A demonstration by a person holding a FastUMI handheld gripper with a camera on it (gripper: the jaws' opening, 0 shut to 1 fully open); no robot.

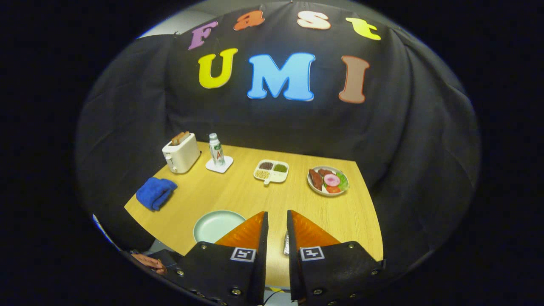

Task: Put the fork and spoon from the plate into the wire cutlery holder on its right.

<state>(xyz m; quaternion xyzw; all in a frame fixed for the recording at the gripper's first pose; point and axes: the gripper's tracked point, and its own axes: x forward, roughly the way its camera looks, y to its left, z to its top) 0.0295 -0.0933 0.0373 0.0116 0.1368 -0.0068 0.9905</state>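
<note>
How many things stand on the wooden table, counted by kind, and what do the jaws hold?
Dishes: 3 (pale green plate, divided dish, salad plate)
Toaster: 1
Bottle: 1
Coaster: 1
Blue cloth: 1
Total: 7
The gripper jaws stand nearly closed, holding nothing visible.

On the surface (238, 187), the divided tray (272, 171) has the bottle (216, 149) and toaster (181, 152) left, food plate (327, 180) right, empty plate (214, 225) before it.
</note>
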